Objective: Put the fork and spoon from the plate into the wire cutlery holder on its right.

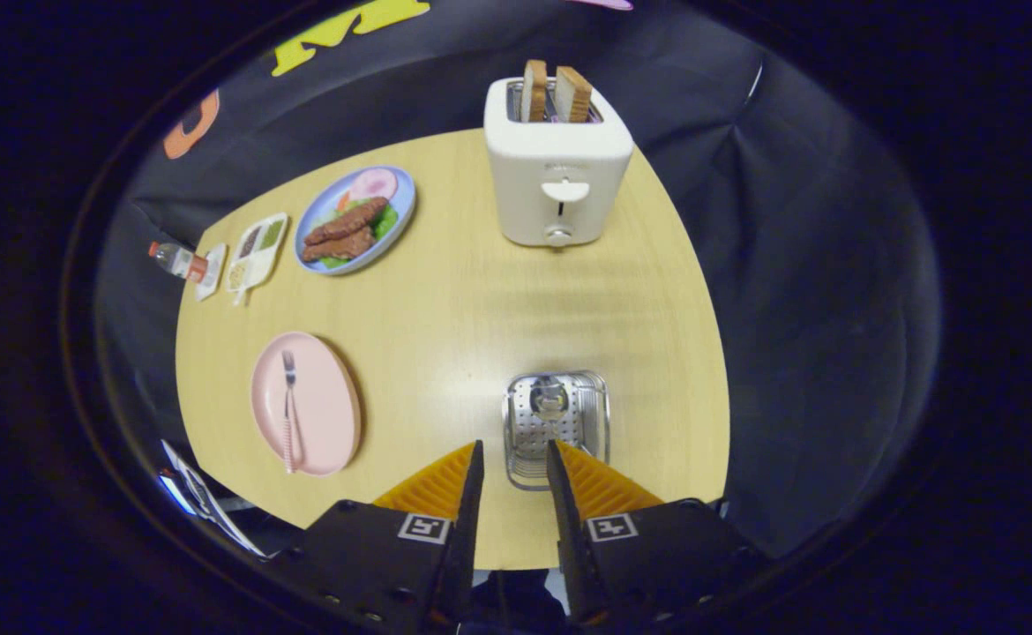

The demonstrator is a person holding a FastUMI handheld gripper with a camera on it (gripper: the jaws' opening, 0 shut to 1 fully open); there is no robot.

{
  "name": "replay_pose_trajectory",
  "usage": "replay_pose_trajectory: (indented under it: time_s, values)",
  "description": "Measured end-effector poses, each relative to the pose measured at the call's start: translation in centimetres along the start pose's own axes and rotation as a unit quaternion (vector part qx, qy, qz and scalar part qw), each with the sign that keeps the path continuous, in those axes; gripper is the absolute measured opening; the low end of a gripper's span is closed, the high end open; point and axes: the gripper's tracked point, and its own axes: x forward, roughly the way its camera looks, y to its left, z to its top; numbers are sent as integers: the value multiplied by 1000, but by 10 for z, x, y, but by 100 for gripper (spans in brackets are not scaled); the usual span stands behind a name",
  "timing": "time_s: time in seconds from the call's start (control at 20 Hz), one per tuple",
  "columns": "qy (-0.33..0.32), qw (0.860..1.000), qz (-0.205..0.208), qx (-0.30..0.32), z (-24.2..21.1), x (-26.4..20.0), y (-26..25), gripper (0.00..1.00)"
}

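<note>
Tongs (514, 459) hung slightly open, empty, above the holder's (557, 425) near edge. Fork (288, 407) lay on the pink plate (322, 401), left.

fork (288, 370) on pink plate (326, 414), spoon in holder (557, 428).

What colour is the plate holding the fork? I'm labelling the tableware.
Pale pink, seen in the gripper view: the plate lies left of the open gripper.

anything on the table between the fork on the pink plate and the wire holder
Nothing visible. The fork lies on the pink plate, and only bare table separates it from the wire holder. The gripper is open and empty, fingertips at the holder's near rim.
</note>
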Motion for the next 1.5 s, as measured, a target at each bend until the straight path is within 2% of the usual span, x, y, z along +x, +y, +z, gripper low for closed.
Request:
replay_pose_trajectory:
  time_s: [0.2,0.4,0.45,0.7,1.05,1.4,1.5]
  values:
    - [-64,998,-12,3,2,-16,21,66]
    - [-122,993,0,7,2,-24,54,94]
    - [-137,991,0,5,2,-24,62,96]
    - [-186,982,13,-30,-8,-16,119,97]
    - [-182,980,49,-58,-38,21,210,97]
    - [-156,984,56,-65,-63,72,264,96]
    - [-152,985,40,-69,-66,87,267,95]
